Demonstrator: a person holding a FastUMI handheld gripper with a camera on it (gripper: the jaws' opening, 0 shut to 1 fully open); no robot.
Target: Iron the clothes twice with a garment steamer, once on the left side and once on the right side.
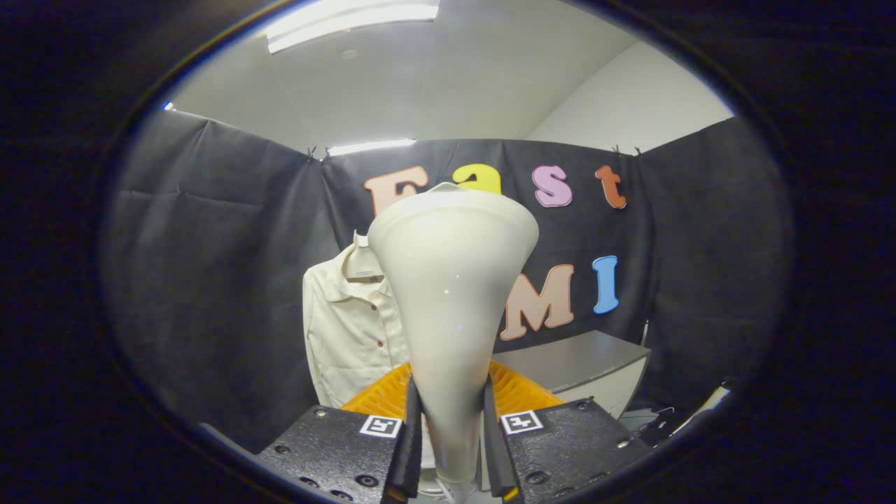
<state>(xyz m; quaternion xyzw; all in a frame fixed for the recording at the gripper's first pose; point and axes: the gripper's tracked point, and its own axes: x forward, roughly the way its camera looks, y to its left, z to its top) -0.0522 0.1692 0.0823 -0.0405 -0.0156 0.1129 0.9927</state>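
A cream garment steamer (451, 294) stands upright between my fingers, its narrow handle pinched low down and its wide head flaring up in front of the camera. My gripper (450, 427) is shut on that handle. Beyond it, to the left, a cream button-up shirt (350, 329) hangs against the black cloth wall, its right half hidden behind the steamer.
A grey table (588, 364) stands beyond the fingers to the right, below the cloth wall. Black cloth walls close the booth on the left, back and right. Some cables lie on the floor at the far right (658, 420).
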